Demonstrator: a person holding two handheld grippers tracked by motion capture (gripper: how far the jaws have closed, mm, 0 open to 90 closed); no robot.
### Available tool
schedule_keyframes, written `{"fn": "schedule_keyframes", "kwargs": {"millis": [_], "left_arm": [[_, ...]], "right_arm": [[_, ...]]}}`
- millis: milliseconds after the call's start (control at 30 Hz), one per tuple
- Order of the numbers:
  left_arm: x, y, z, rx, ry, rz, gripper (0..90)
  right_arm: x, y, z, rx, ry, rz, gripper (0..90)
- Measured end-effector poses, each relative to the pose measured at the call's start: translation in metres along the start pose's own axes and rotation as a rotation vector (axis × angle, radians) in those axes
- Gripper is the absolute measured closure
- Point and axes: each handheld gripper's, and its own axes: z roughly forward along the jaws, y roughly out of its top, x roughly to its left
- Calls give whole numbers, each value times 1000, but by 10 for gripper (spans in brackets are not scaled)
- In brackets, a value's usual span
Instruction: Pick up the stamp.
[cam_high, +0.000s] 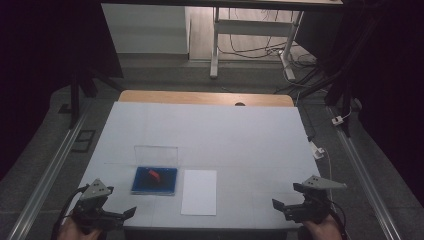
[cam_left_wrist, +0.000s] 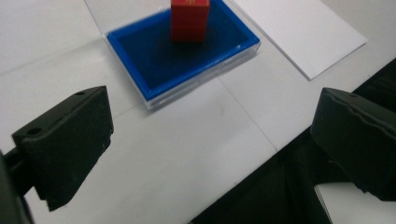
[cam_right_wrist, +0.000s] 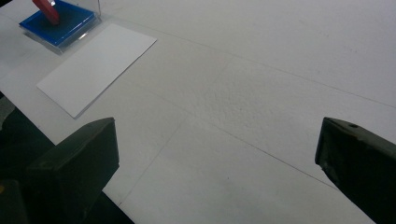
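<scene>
While both grippers hover at the near edge of the white tabletop (cam_high: 210, 130), jaws spread and empty, the left gripper (cam_high: 107, 212) faces a red stamp (cam_left_wrist: 189, 19) standing in its blue tray (cam_left_wrist: 154, 65). Beside it lies a white card (cam_high: 199, 192). The right gripper (cam_high: 295, 206) sits well apart, near the right corner. Cables litter the dim floor beyond.

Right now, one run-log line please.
left gripper: open, idle | right gripper: open, idle | red block: in blue tray | white sheet: beside tray
</scene>
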Motion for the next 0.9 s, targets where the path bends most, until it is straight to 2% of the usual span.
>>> {"fn": "schedule_keyframes", "kwargs": {"millis": [167,267,433,567,700,800,900], "left_arm": [[-2,5,2,-27,-13,26,0],[-1,6,4,-35,-26,29,0],[0,9,11,-50,-39,43,0],[0,13,18,-59,-48,31,0],[1,16,21,-58,-36,45,0],[4,19,24,-61,-43,40,0],[5,22,29,-41,-39,39,0]], "right_arm": [[0,0,0,0,4,-1,0],[3,0,1,16,2,-29,2],[4,0,2,19,7,-40,2],[4,0,2,17,10,-39,2],[3,0,1,15,12,-40,2],[4,0,1,17,12,-42,2],[4,0,2,17,14,-44,2]]}}
